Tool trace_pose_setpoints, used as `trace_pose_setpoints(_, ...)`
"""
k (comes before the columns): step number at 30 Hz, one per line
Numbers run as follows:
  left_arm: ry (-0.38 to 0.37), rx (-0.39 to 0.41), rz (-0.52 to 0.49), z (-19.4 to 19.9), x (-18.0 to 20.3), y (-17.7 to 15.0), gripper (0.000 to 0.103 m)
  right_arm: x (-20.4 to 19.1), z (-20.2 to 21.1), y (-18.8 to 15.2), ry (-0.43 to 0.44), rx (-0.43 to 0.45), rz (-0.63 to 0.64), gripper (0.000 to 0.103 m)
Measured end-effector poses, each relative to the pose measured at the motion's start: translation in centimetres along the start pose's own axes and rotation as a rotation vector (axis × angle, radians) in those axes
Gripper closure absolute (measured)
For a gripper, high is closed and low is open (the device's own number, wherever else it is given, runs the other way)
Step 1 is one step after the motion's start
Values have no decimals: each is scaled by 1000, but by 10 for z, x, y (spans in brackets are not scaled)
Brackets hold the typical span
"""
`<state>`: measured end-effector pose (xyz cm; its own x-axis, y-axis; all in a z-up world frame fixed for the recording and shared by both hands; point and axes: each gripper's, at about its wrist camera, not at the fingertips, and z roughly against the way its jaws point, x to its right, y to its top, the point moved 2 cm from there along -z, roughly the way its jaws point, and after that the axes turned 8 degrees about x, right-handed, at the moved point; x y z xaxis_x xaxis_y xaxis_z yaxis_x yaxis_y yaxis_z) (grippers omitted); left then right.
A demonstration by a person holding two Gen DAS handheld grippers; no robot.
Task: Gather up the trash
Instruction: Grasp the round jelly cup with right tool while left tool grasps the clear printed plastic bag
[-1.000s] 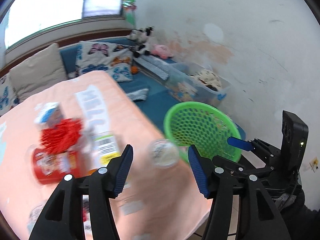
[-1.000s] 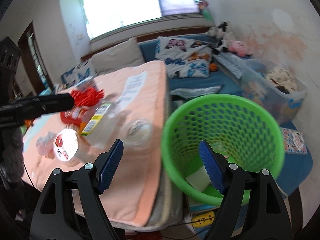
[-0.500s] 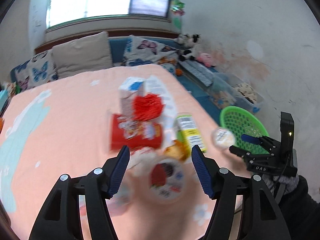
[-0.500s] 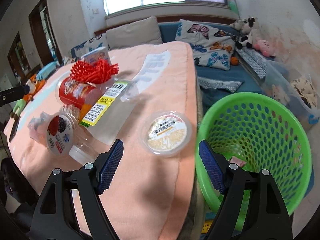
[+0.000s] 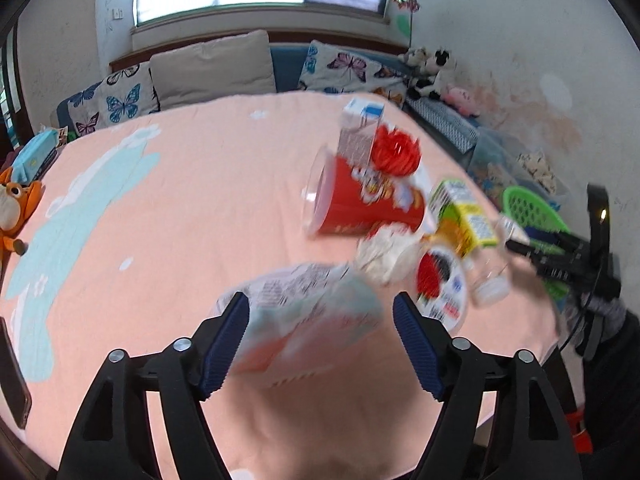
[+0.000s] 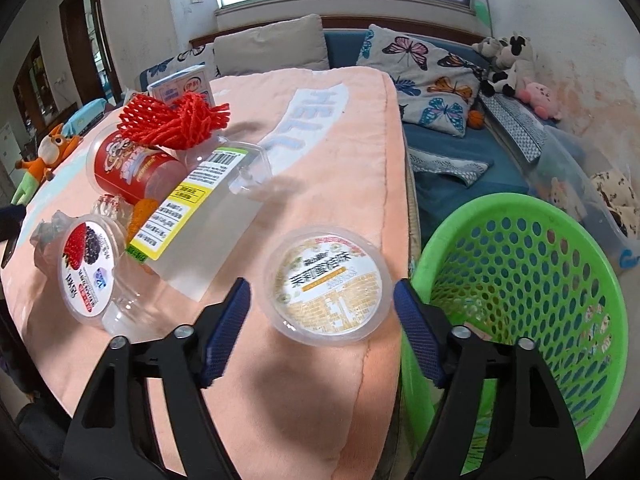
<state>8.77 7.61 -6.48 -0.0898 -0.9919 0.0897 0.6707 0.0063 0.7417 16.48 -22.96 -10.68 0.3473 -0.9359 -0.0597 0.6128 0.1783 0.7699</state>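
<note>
- Left tool [image 5: 321, 332]: jaws spread & widening, blurred crumpled wrapper [image 5: 308, 320] lies between them on the desk; pads not seen pressing it.
- Right tool [image 6: 322, 322]: jaws spread but narrowing, round lidded cup [image 6: 328, 286] sits between the tips, near the desk's edge; gaps both sides, no contact.
- Just left of that cup: clear flat bottle w/ yellow label [image 6: 200, 216] lying on its side.
- Further left: berry-lid cup [image 6: 90, 268] tipped over, lid facing cam.
- Behind bottle: red tub [image 6: 128, 168] on its side, red foam net [image 6: 176, 124] on top, small carton [image 6: 182, 88] behind.
- Desk [image 6: 328, 128] covered w/ peach cloth, pale "HELL" lettering.
- Green mesh basket [image 6: 516, 280] stands beside the desk's right edge, just right of the right tool; some scraps inside, can't tell what.
- In left cam the same pile is blurred: red tub [image 5: 360, 200], green-yellow label [image 5: 464, 212], berry lid [image 5: 440, 284]; right tool [image 5: 560, 256] seen at far right, in front of the basket [image 5: 528, 208].
- Beyond: sofa w/ butterfly cushions [image 6: 420, 64], plush toys [image 6: 508, 60].
</note>
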Motion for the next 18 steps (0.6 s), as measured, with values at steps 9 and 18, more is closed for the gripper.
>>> trace_pose_setpoints(9, -5, -6, -101, -11, 6, -9, 26, 0, -4, 2, -8, -9, 6, 35)
trace_pose_setpoints(18, -9, 23, -289, -19, 23, -13, 22, 1, -5, 3, -12, -13, 8, 36)
